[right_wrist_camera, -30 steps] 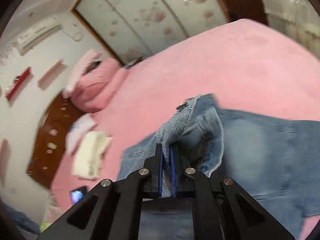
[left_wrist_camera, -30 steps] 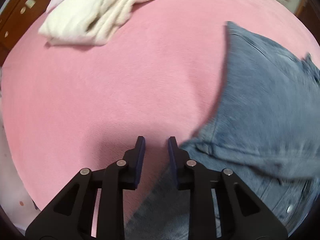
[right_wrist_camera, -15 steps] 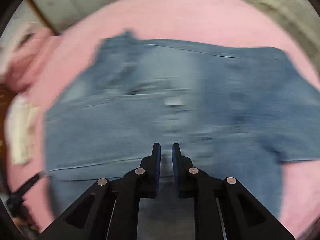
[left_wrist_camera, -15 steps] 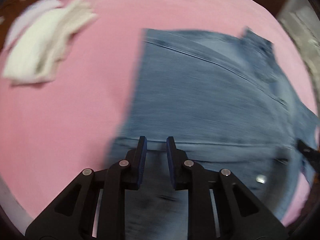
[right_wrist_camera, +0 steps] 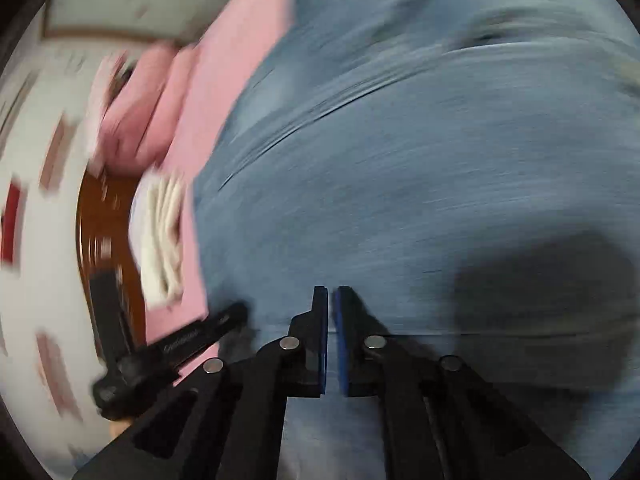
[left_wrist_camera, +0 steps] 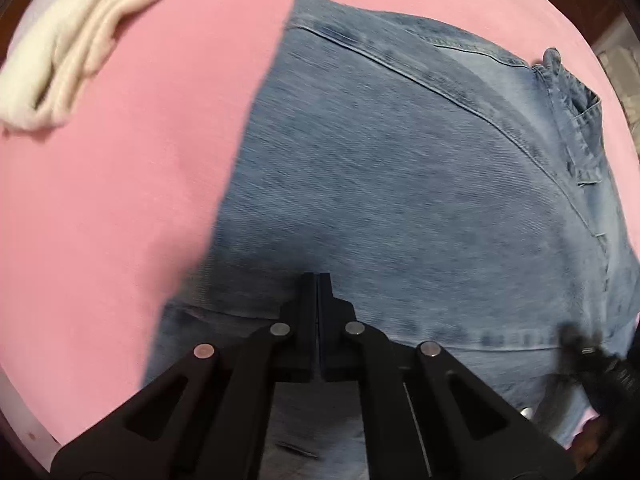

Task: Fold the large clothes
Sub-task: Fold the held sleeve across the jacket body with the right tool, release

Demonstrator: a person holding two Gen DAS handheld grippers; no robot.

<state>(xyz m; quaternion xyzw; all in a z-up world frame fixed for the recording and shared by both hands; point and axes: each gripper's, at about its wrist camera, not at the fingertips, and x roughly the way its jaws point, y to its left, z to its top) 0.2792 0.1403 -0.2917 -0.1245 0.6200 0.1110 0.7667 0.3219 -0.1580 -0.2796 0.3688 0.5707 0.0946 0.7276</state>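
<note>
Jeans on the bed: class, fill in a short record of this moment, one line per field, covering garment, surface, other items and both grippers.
garment: blue jeans, spread flat
surface: pink bed cover
other items: folded white cloth, lying apart from the jeans on the cover
left gripper: shut, over the jeans, nothing between its jaws
right gripper: shut, over the jeans, nothing visibly held; view blurred

One jeans [left_wrist_camera: 420,184], spread flat. One pink bedspread [left_wrist_camera: 120,200] under them. One folded white cloth [left_wrist_camera: 76,44] near the bed's edge, looks like a single stack, layers not countable. Two grippers: left gripper [left_wrist_camera: 317,280], right gripper [right_wrist_camera: 331,292], two fingers each. Pink pillows [right_wrist_camera: 140,112] at the headboard, blurred, maybe two, can't tell. One brown headboard [right_wrist_camera: 96,224].
</note>
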